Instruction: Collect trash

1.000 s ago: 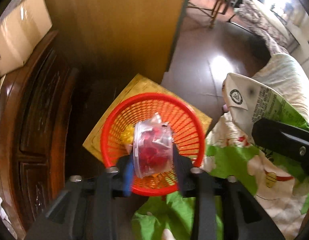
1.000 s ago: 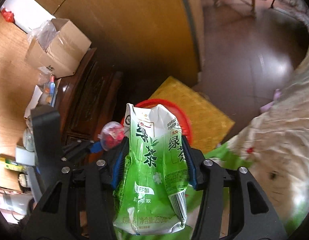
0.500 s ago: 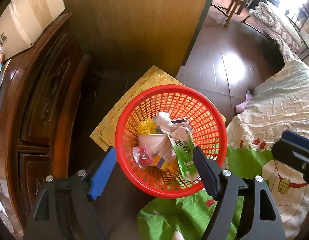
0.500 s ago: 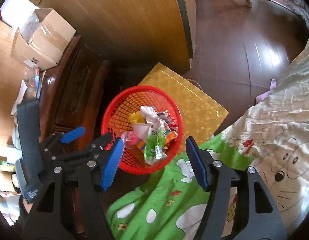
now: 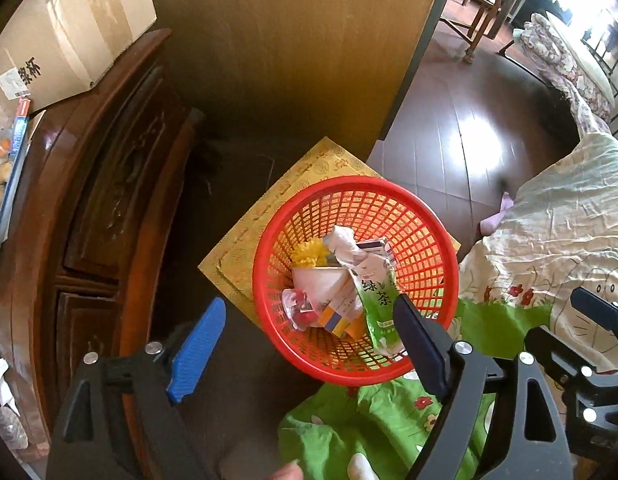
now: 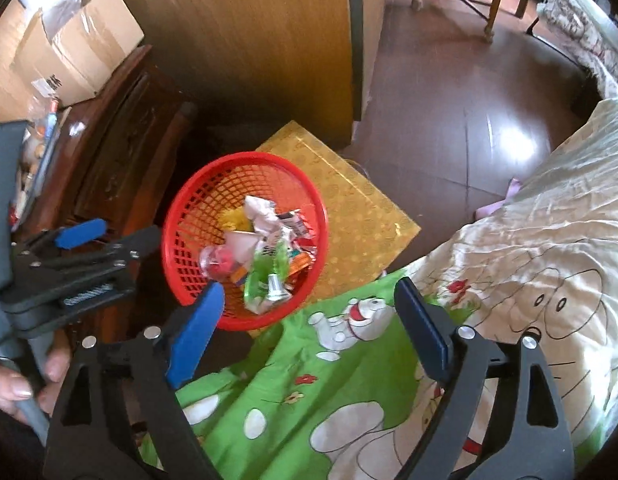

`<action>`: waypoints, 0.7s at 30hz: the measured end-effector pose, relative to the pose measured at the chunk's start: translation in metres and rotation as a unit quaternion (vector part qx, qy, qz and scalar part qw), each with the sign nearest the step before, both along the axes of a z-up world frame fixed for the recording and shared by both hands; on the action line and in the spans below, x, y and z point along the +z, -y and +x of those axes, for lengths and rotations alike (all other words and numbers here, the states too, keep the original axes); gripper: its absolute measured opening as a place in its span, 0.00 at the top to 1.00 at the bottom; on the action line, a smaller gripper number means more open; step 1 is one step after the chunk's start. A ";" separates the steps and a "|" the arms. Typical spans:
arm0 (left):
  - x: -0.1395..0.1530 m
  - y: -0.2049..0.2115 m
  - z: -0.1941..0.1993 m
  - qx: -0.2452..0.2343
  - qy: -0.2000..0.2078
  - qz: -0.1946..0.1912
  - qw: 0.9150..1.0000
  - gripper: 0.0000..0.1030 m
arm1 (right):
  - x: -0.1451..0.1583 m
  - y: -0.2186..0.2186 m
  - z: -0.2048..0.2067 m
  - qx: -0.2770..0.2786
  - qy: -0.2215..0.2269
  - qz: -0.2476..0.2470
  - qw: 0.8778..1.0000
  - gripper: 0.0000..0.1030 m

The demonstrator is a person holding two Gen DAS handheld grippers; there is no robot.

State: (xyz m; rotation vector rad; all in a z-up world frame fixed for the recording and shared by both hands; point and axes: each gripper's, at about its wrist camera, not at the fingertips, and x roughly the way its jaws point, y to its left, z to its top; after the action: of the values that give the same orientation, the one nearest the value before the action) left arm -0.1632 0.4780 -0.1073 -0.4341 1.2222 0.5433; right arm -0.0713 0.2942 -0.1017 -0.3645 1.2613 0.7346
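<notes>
Left wrist view: round red plastic lattice basket (image 5: 355,276) is being overhung by left gripper (image 5: 309,344) and right gripper (image 6: 309,332), jaws being opened wide, nothing being held.

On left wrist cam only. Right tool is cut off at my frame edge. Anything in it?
Observer: No. The right tool is opening with nothing between its fingers; only the green blanket lies under it.
Operator: Green tea carton fully in the basket?
Observer: Yes. The right wrist view shows the green tea carton down to its silver end, all inside the red basket.
Operator: What's behind my tool?
Observer: A hand wraps the grey handle of the left tool, which is opening and empty.
</notes>
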 end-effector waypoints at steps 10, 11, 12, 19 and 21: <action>0.007 0.009 -0.004 -0.004 -0.007 0.021 1.000 0.18 | -0.004 -0.004 -0.008 0.022 0.017 -0.027 0.999 0.16; 0.007 0.010 -0.005 -0.005 -0.007 0.021 1.000 0.18 | -0.004 -0.004 -0.009 0.024 0.017 -0.030 0.999 0.16; 0.007 0.011 -0.005 -0.005 -0.008 0.021 1.000 0.18 | -0.004 -0.004 -0.009 0.024 0.018 -0.031 0.999 0.16; 0.008 0.014 -0.005 -0.004 -0.011 0.018 1.000 0.18 | -0.006 -0.004 -0.010 0.026 0.016 -0.033 0.999 0.16; 0.009 0.013 -0.005 -0.003 -0.010 0.018 1.000 0.18 | -0.006 -0.005 -0.011 0.027 0.016 -0.035 0.999 0.16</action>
State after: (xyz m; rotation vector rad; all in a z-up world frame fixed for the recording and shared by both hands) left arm -0.1684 0.4651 -0.0986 -0.3956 1.2308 0.5656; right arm -0.0818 0.2989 -0.1079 -0.4677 1.2531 0.7294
